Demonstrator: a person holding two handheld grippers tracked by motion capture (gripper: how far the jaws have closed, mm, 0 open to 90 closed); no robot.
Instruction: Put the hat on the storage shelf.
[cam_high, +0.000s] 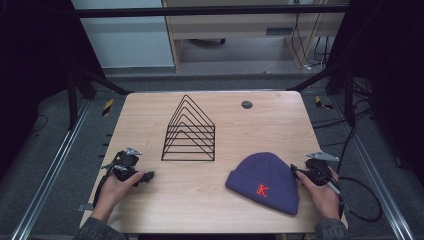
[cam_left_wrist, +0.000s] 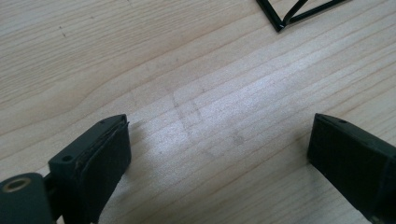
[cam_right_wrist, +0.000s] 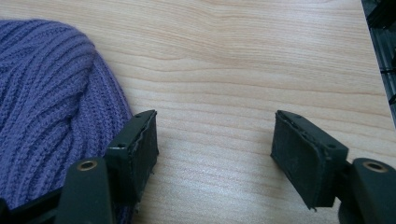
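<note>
I see one light wooden rectangular table (cam_high: 210, 200) carrying three items. One black wire rack of nested triangular frames (cam_high: 190, 131) stands upright at centre. One purple ribbed knit beanie with a red letter K (cam_high: 265, 181) lies flat, front right. One small dark round disc (cam_high: 246, 104) sits at the far edge. My left gripper (cam_high: 147, 176) rests front left, jaws spread over bare wood. My right gripper (cam_high: 295, 170) is spread, one jaw just beside the beanie.
</note>
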